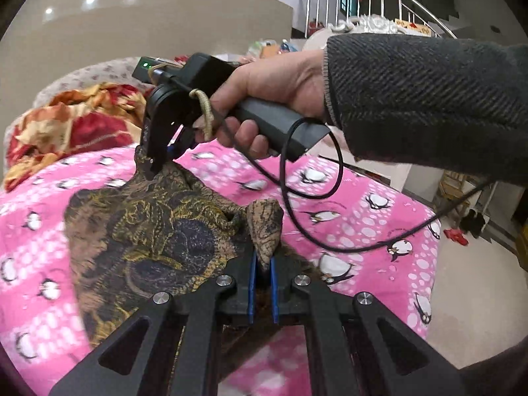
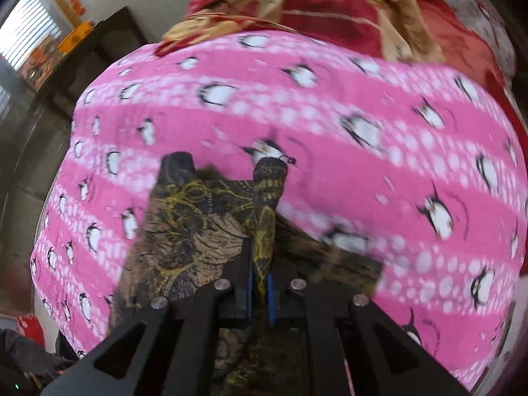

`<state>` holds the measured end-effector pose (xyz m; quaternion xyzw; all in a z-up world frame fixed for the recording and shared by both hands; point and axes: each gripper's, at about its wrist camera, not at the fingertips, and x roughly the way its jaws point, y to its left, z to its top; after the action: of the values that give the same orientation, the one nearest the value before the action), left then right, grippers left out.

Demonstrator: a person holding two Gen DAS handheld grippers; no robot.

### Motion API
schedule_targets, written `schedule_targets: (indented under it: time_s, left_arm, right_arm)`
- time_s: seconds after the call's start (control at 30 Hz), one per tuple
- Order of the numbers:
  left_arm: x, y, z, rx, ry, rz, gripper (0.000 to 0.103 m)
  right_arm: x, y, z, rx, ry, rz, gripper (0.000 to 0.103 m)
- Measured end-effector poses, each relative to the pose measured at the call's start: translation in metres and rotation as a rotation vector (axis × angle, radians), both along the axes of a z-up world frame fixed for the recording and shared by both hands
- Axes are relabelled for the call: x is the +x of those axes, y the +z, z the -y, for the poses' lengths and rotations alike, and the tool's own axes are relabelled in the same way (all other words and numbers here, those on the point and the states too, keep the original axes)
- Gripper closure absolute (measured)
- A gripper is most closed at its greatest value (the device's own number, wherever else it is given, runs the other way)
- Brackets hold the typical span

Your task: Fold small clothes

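**Technician A:** Report the state of each claw.

**Technician B:** The left claw (image 1: 263,264), at lower centre of the left wrist view, is clamped on a bunched corner of the brown patterned garment (image 1: 148,231); a fold of cloth stands up between the blue pads (image 1: 252,283). The right claw (image 2: 260,277), at lower centre of the right wrist view, is likewise closed on a narrow ridge of the same garment (image 2: 184,231).

**Technician A:** Location of the garment?

**Technician B:** It lies on the pink penguin-print blanket (image 1: 363,198) covering the bed. A red and gold quilt (image 1: 66,125) is heaped at the upper left of the left wrist view, apart from the garment.

**Technician A:** State the relation that governs the next move.

**Technician B:** In the left wrist view the right claw (image 1: 155,161) grips the far edge of the garment at upper left of centre, while the left claw holds the near edge. The cloth spans the gap between the two, so its held axis runs from lower centre up toward upper left. The body of the garment spreads to the left of that line and rests on the blanket. Judgement: both claws are equally engaged, and a fold would likely require carrying one held edge toward the other along this axis. The right wrist view is blurred, so fine detail there cannot be confirmed.
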<state>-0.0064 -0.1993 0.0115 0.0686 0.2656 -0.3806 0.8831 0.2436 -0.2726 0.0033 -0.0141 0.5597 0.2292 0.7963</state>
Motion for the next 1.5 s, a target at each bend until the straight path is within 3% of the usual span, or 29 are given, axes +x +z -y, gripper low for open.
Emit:
schedule_targets:
  time_s: [0.17, 0.2, 0.23, 0.27, 0.3, 0.47, 0.53, 0.63, 0.7, 0.77, 0.83, 0.87, 0.93, 1.03, 1.1, 1.17, 1.27, 1.33, 1.4, 1.43, 1.5]
  left_arm:
    - [0.006, -0.026, 0.028, 0.042, -0.021, -0.056, 0.103]
    - [0.008, -0.032, 0.031, 0.059, -0.018, -0.080, 0.103]
    - [0.008, -0.037, 0.033, 0.072, -0.018, -0.097, 0.103]
    - [0.008, -0.040, 0.033, 0.085, -0.023, -0.113, 0.103]
    - [0.006, -0.040, 0.029, 0.093, -0.030, -0.130, 0.103]
    - [-0.013, -0.022, -0.017, 0.056, -0.003, -0.164, 0.103]
    - [-0.017, -0.018, -0.046, 0.032, 0.053, -0.170, 0.103]
    - [-0.010, -0.020, -0.090, 0.008, 0.217, -0.166, 0.103]
    - [0.009, -0.032, -0.108, -0.009, 0.304, -0.237, 0.103]
    - [0.023, -0.049, -0.110, -0.007, 0.306, -0.316, 0.103]
    - [0.032, -0.076, -0.105, 0.000, 0.288, -0.444, 0.103]
    - [0.028, -0.074, -0.105, -0.008, 0.287, -0.417, 0.103]
    - [0.027, -0.064, -0.104, 0.030, 0.282, -0.417, 0.103]
    - [0.031, -0.036, -0.110, 0.008, 0.299, -0.347, 0.103]
    - [0.047, -0.014, -0.116, -0.038, 0.336, -0.274, 0.103]
    - [0.068, -0.007, -0.115, -0.060, 0.380, -0.276, 0.103]
    - [0.107, -0.026, -0.107, -0.093, 0.428, -0.372, 0.103]
    - [0.124, -0.060, -0.101, -0.043, 0.461, -0.504, 0.103]
    - [0.116, -0.058, -0.102, -0.059, 0.452, -0.469, 0.103]
    - [0.115, -0.052, -0.101, -0.047, 0.442, -0.469, 0.103]
    - [0.116, -0.034, -0.107, -0.088, 0.419, -0.441, 0.103]
  right_arm:
    - [-0.002, -0.040, 0.034, -0.005, -0.057, -0.020, 0.096]
    - [-0.004, -0.048, 0.040, -0.004, -0.076, -0.013, 0.092]
    - [-0.006, -0.055, 0.046, 0.006, -0.103, -0.012, 0.079]
    - [-0.009, -0.058, 0.053, 0.023, -0.131, -0.002, 0.073]
    - [-0.013, -0.057, 0.062, 0.054, -0.168, 0.017, 0.067]
    - [-0.056, -0.016, 0.088, 0.163, -0.215, 0.136, 0.067]
    - [-0.094, 0.010, 0.086, 0.212, -0.129, 0.220, 0.067]
    - [-0.156, 0.033, 0.061, 0.215, 0.074, 0.341, 0.061]
    - [-0.191, 0.032, 0.035, 0.184, 0.201, 0.382, 0.060]
    - [-0.216, 0.011, 0.012, 0.099, 0.287, 0.374, 0.060]
    - [-0.220, -0.026, 0.001, -0.014, 0.319, 0.299, 0.061]
    - [-0.220, -0.050, 0.001, -0.113, 0.312, 0.261, 0.061]
    - [-0.231, -0.059, 0.009, -0.119, 0.310, 0.340, 0.061]
    - [-0.227, -0.037, 0.009, -0.111, 0.279, 0.286, 0.061]
    - [-0.225, -0.014, 0.003, -0.117, 0.275, 0.352, 0.061]
    - [-0.211, 0.005, -0.003, -0.117, 0.223, 0.398, 0.060]
    - [-0.171, 0.021, -0.012, -0.124, 0.031, 0.405, 0.052]
    - [-0.143, 0.006, -0.016, -0.137, -0.063, 0.363, 0.042]
    - [-0.115, -0.040, -0.014, -0.195, -0.092, 0.213, 0.039]
    - [-0.109, -0.053, -0.005, -0.145, -0.110, 0.169, 0.037]
    - [-0.107, -0.042, 0.004, -0.104, -0.112, 0.163, 0.038]
